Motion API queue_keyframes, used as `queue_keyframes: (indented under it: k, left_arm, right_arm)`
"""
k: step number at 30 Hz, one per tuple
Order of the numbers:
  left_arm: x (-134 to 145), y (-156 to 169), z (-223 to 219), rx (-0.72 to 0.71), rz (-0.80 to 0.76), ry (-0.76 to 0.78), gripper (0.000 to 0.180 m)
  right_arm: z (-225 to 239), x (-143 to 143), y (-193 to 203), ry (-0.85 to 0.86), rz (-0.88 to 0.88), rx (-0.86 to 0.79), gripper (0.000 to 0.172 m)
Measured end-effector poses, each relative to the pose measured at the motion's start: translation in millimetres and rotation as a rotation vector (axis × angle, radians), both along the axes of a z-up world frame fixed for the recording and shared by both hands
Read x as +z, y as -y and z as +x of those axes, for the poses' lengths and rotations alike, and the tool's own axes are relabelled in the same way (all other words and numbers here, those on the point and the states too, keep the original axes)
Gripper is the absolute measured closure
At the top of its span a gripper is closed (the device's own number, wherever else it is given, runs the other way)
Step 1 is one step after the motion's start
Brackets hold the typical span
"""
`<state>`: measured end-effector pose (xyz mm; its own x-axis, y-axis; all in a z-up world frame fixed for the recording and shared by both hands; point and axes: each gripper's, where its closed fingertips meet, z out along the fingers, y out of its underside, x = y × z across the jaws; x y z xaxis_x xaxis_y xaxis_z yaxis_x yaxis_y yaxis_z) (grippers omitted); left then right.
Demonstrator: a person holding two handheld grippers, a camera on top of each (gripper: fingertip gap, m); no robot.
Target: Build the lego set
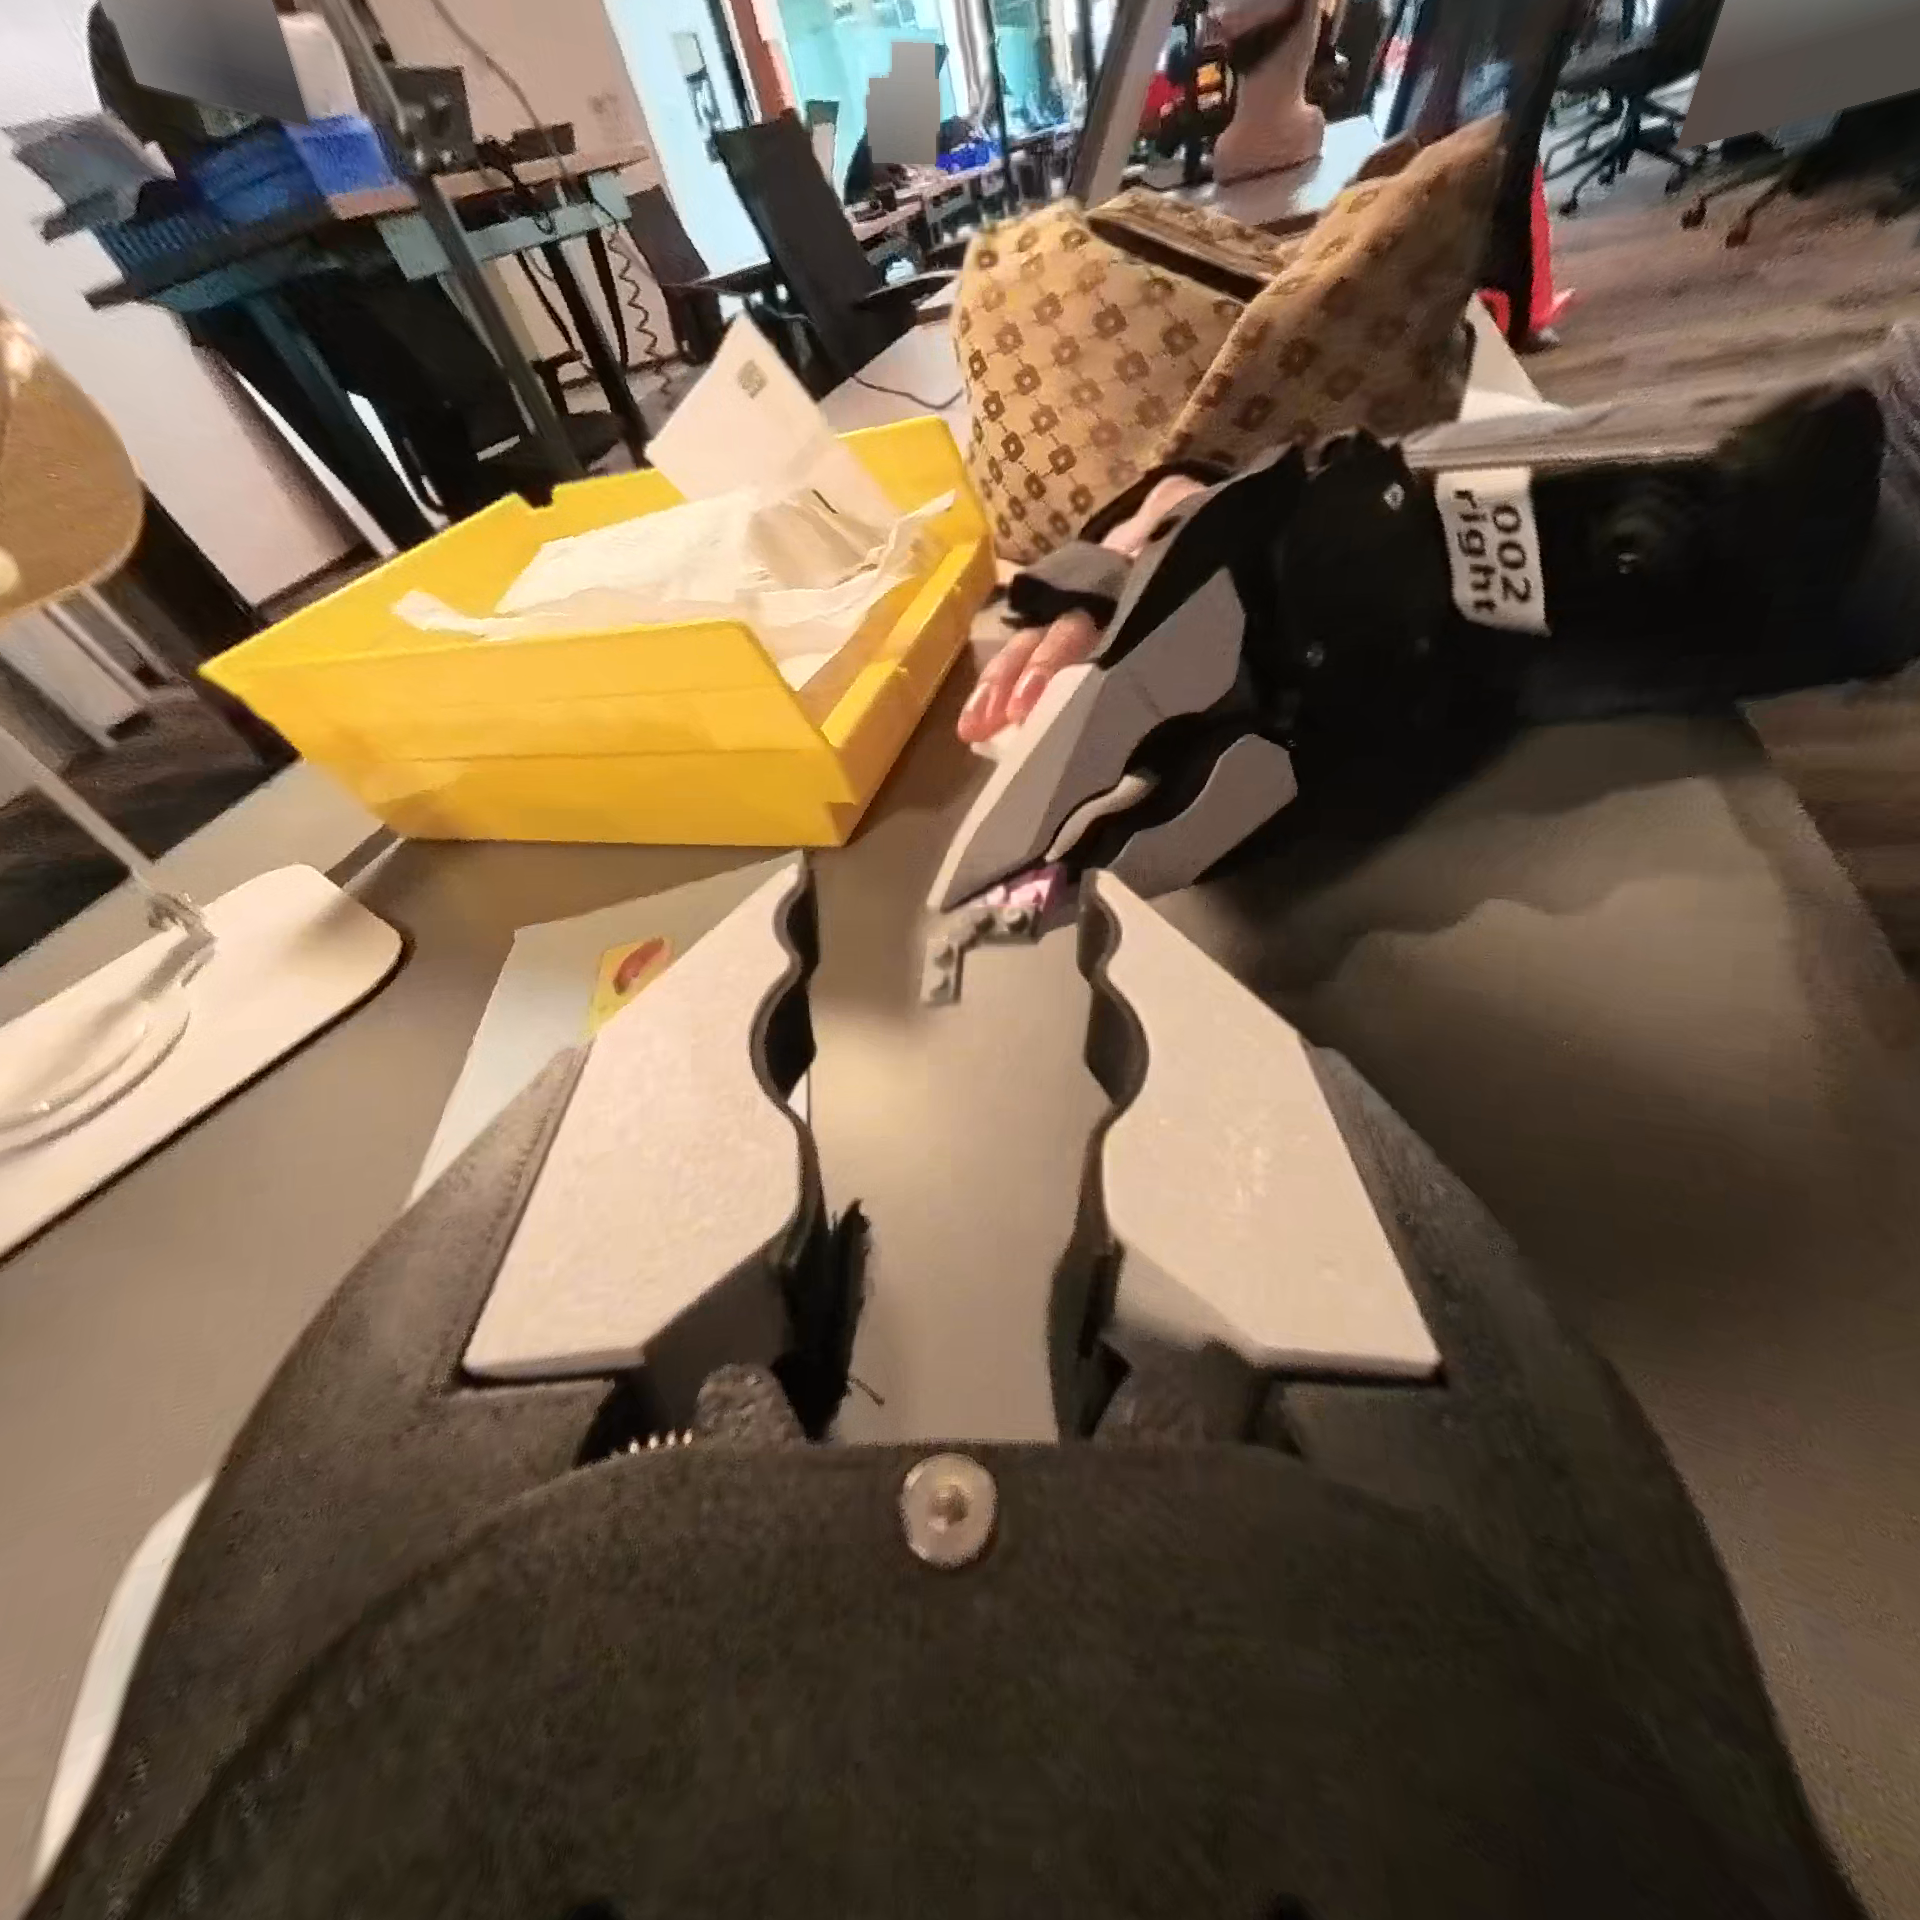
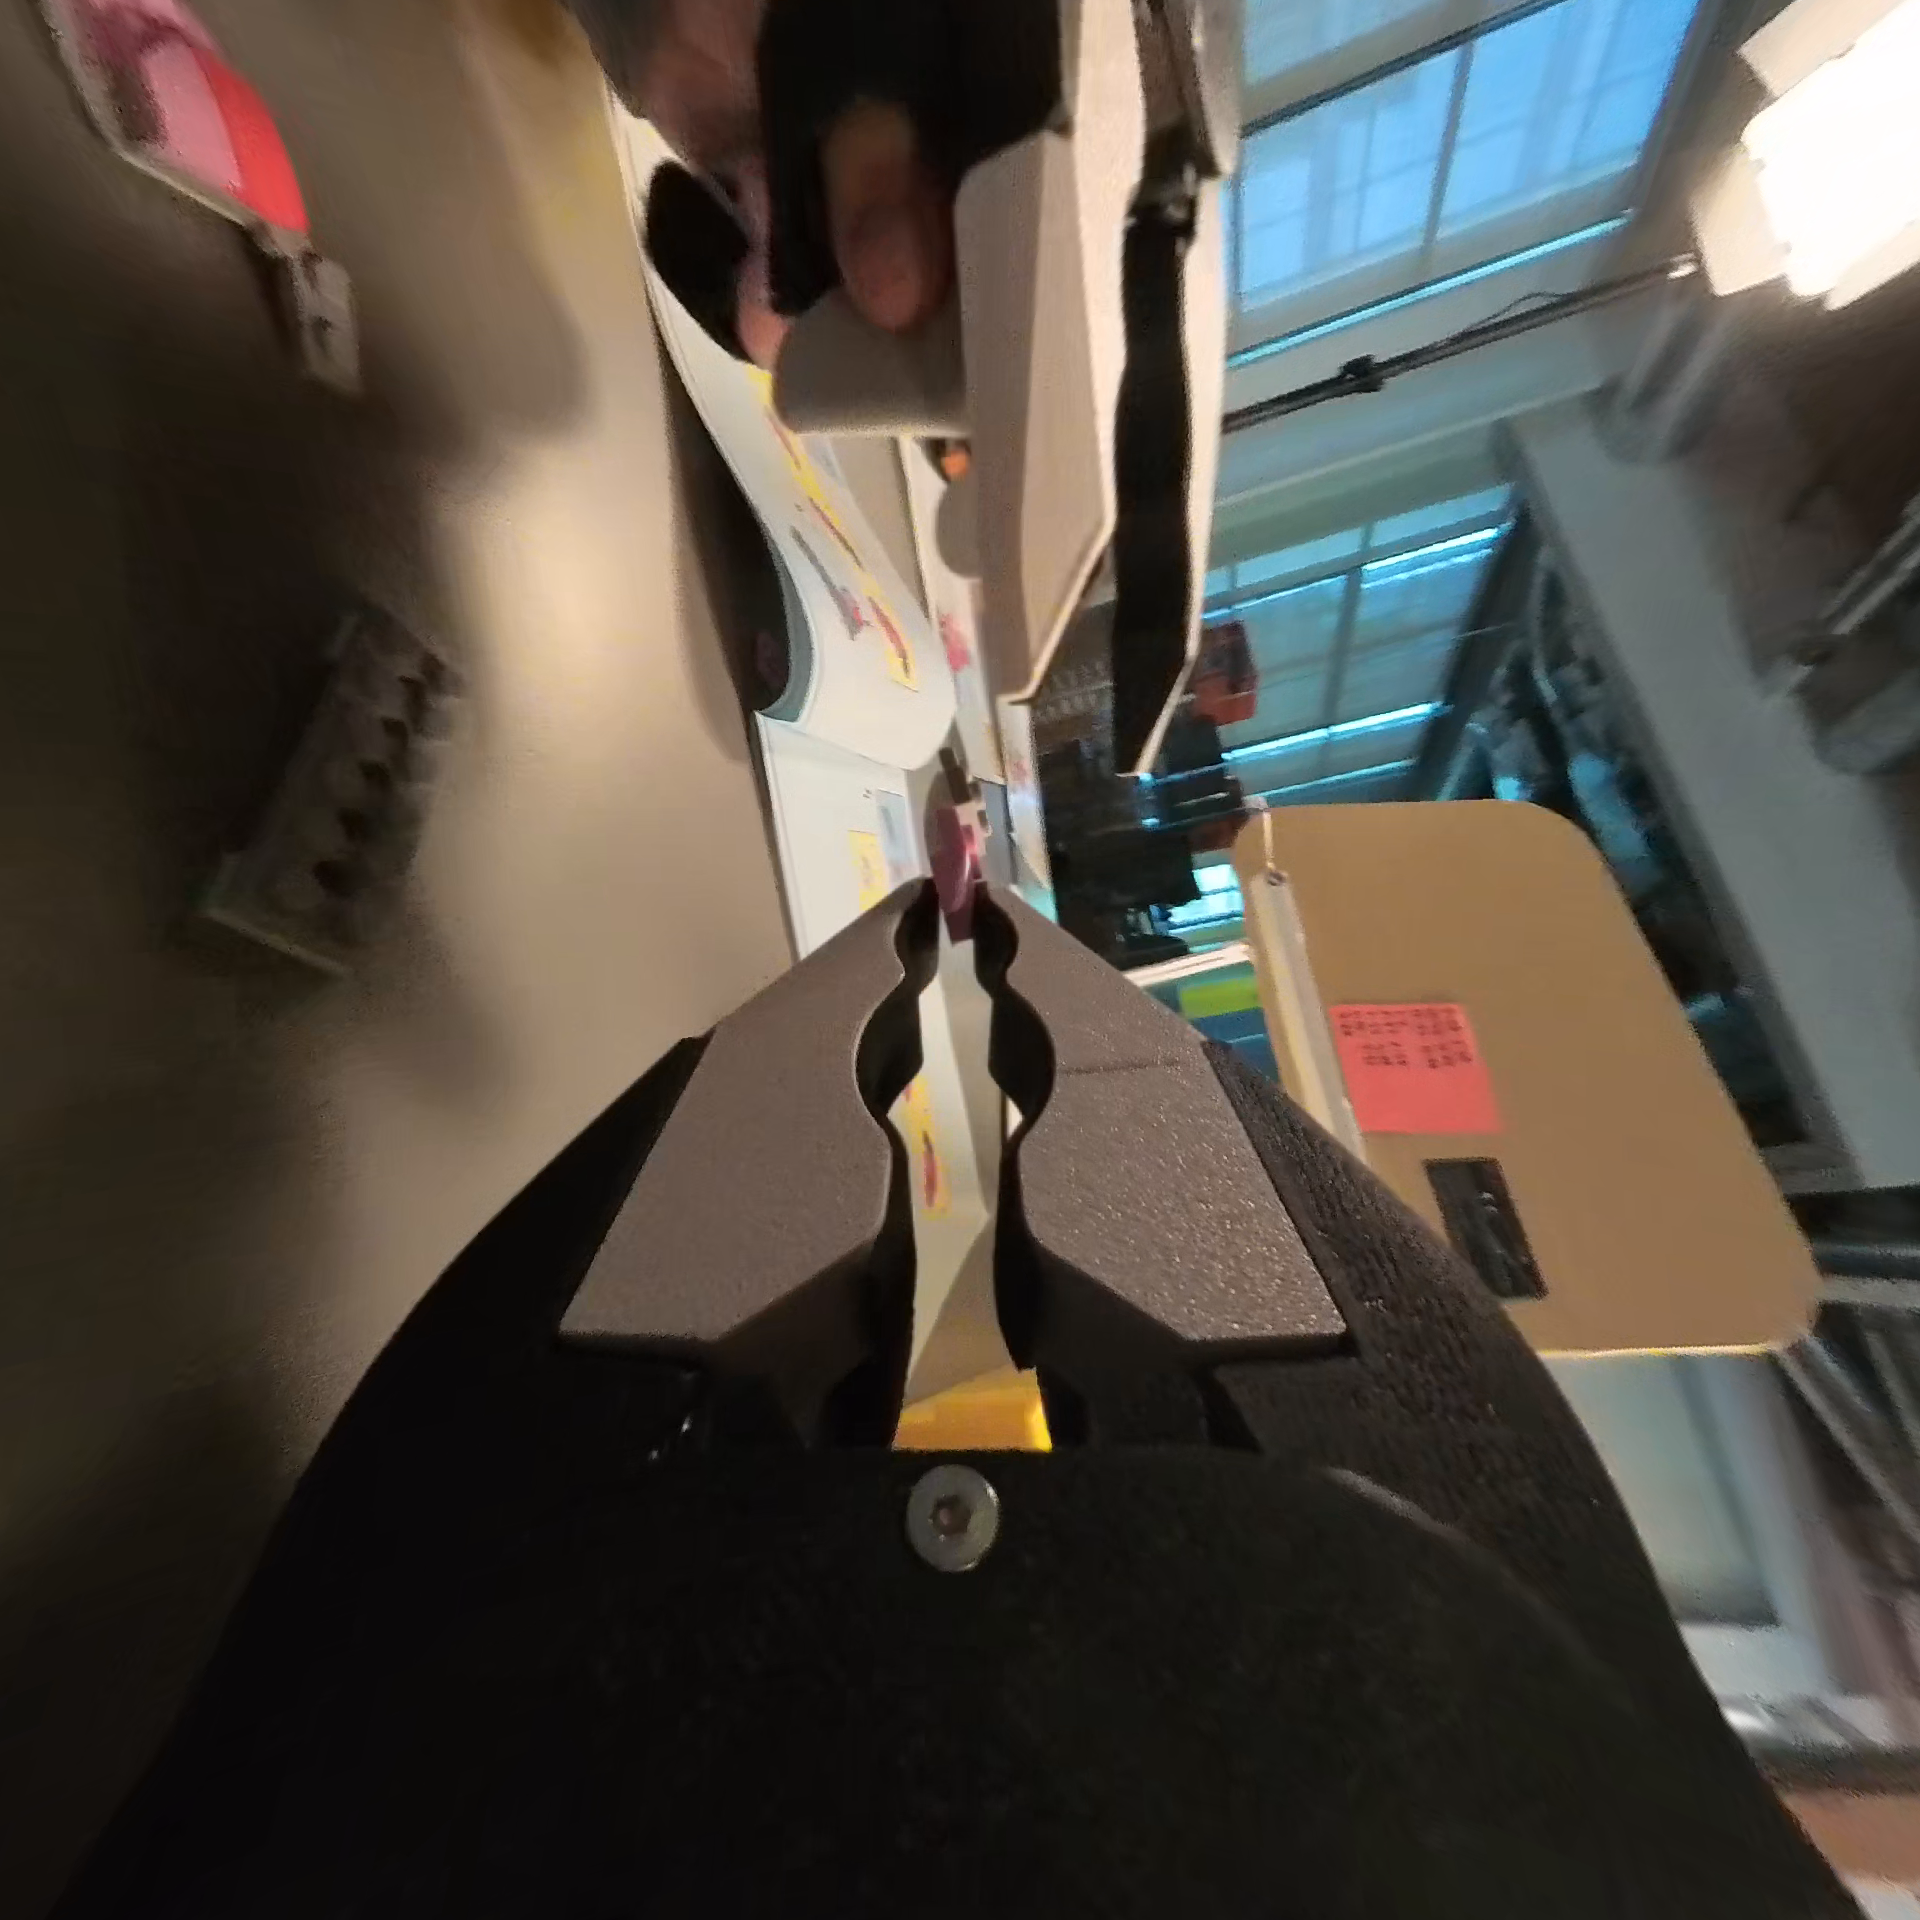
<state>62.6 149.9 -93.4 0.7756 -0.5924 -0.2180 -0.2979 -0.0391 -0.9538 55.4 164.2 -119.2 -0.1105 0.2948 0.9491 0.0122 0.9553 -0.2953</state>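
Right gripper: we see its two grey fingers drawn nearly together, pinching a small pink-and-grey assembly of toy building bricks at the very tips. In the left wrist view the same assembly juts from those tips, a grey L-shaped plate hanging lowest. We judge the tip-only grip leaves most of the piece exposed, so that it can be reached from the other side.

Left gripper: its pale grey fingers stand spread wide with nothing between the pads. The brick assembly lies just ahead of the opening, close to the right-hand fingertip but not inside the grasp. Both tools meet low over the beige tabletop, the right one tilted steeply downward.

Moving outward, we note an open printed booklet with small coloured figures lying flat beneath the left gripper, presumably kept within sight of the working area. A grey studded brick plate and a red-and-pink built piece rest apart on the table.

Farther off stands a yellow plastic bin holding crumpled clear bags, near enough to reach. Behind it sit patterned tan cushions; a lamp's white flat base occupies the left edge. Gloved hands grip each tool.
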Motion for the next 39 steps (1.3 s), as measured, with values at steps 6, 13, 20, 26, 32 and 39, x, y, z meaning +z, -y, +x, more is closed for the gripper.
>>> queue_keyframes:
  k: [6,13,20,26,32,39]
  left_arm:
    - [-16,0,-3,-0.046,-0.171,0.129,0.151]
    - [-16,-1,-3,-0.055,-0.170,0.148,0.153]
    - [-22,-2,4,-0.060,-0.171,0.126,0.147]
    - [-19,-3,6,-0.081,-0.165,0.202,0.144]
    - [-16,-2,5,-0.102,-0.174,0.238,0.150]
    - [-19,-8,1,-0.008,-0.098,0.111,0.152]
  right_arm:
    - [0,8,-1,-0.074,0.025,-0.006,0.168]
    - [0,8,-2,-0.080,0.029,-0.005,0.168]
    - [0,9,-3,-0.085,0.032,-0.010,0.168]
    - [0,9,-4,-0.092,0.031,-0.012,0.168]
    - [0,10,-5,-0.096,0.037,-0.016,0.168]
    - [-2,8,-15,-0.081,0.044,-0.079,0.168]
